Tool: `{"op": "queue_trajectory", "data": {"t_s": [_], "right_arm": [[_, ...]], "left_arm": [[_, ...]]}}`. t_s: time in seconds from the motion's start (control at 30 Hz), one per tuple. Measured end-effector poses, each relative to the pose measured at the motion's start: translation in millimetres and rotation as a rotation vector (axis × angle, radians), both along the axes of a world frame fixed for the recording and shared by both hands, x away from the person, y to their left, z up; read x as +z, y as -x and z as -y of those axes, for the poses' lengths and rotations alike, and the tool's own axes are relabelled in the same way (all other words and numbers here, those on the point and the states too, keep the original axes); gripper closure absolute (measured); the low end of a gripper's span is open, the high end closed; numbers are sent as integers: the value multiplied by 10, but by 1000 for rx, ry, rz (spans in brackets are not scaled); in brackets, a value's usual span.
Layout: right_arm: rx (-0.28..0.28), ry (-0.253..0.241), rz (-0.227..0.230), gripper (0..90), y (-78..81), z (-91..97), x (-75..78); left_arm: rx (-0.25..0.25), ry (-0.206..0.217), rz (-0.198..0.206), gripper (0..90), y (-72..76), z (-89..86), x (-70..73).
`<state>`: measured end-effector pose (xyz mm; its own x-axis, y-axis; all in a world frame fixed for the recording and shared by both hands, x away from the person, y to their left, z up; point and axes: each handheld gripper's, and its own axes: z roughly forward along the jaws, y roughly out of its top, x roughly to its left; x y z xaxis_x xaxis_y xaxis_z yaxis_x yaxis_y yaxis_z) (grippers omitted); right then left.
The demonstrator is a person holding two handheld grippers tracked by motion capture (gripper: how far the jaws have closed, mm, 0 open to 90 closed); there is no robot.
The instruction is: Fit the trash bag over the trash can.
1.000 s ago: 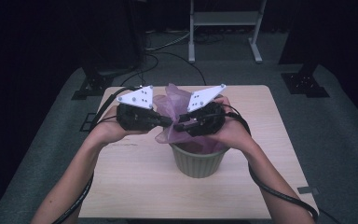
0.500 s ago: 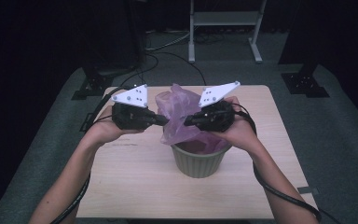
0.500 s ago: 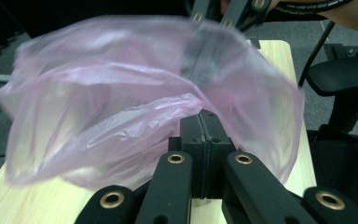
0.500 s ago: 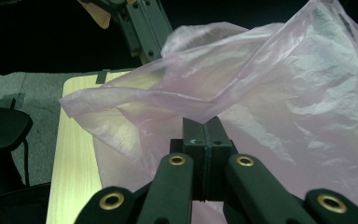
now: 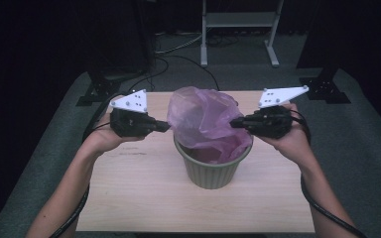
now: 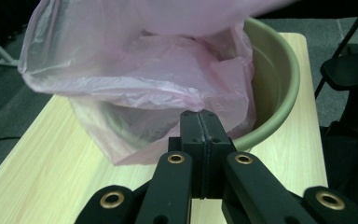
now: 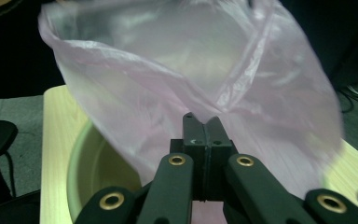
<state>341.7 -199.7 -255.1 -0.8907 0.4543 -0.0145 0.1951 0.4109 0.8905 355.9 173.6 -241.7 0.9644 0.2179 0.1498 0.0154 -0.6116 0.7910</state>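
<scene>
Bag (image 5: 206,121): one, pink, in one green bin (image 5: 212,171); left hand-held gripper (image 5: 164,127) and right hand-held gripper (image 5: 234,124) both clamp its edge.

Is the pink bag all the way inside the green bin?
No, only partly. The pink bag puffs up above the green bin's rim, its bottom tucked inside.

Right gripper (image 7: 204,122) pinches pink bag (image 7: 177,74) over green bin (image 7: 81,154).

From my feed, I see both black jaws pressed together on a fold of plastic, the bag billowing above the bin on a pale table (image 7: 56,135).
</scene>
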Motion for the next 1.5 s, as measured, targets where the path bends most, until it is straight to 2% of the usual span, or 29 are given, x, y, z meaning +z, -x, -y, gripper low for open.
{"op": "queue_trajectory", "data": {"t_s": [0.13, 0.33, 0.6, 0.83, 1.2, 1.3, 1.4, 1.47, 1.5], "right_arm": [[-43, -1, -4, 900, 38, 224, -30], [-102, -2, -22, 900, 80, 502, -101], [-153, 11, -76, 900, 106, 765, -343], [-172, 13, -132, 900, 100, 860, -597], [-204, 10, -214, 900, 9, 957, -992], [-214, 9, -231, 900, 0, 992, -1063], [-209, -20, -228, 900, 12, 1027, -1083], [-190, -42, -231, 900, 32, 1040, -1060], [-187, -44, -227, 851, 41, 1042, -1049]], "left_arm": [[22, -12, 6, 900, -14, -79, -7], [56, -16, -8, 900, -30, -204, -54], [69, -30, -54, 900, -24, -301, -268], [91, -14, -101, 900, -43, -397, -523], [104, -18, -159, 900, -103, -479, -874], [106, -13, -168, 900, -116, -498, -926], [100, -1, -171, 897, -113, -501, -932], [91, 6, -170, 826, -99, -496, -919], [91, 7, -170, 786, -89, -496, -902]]}}
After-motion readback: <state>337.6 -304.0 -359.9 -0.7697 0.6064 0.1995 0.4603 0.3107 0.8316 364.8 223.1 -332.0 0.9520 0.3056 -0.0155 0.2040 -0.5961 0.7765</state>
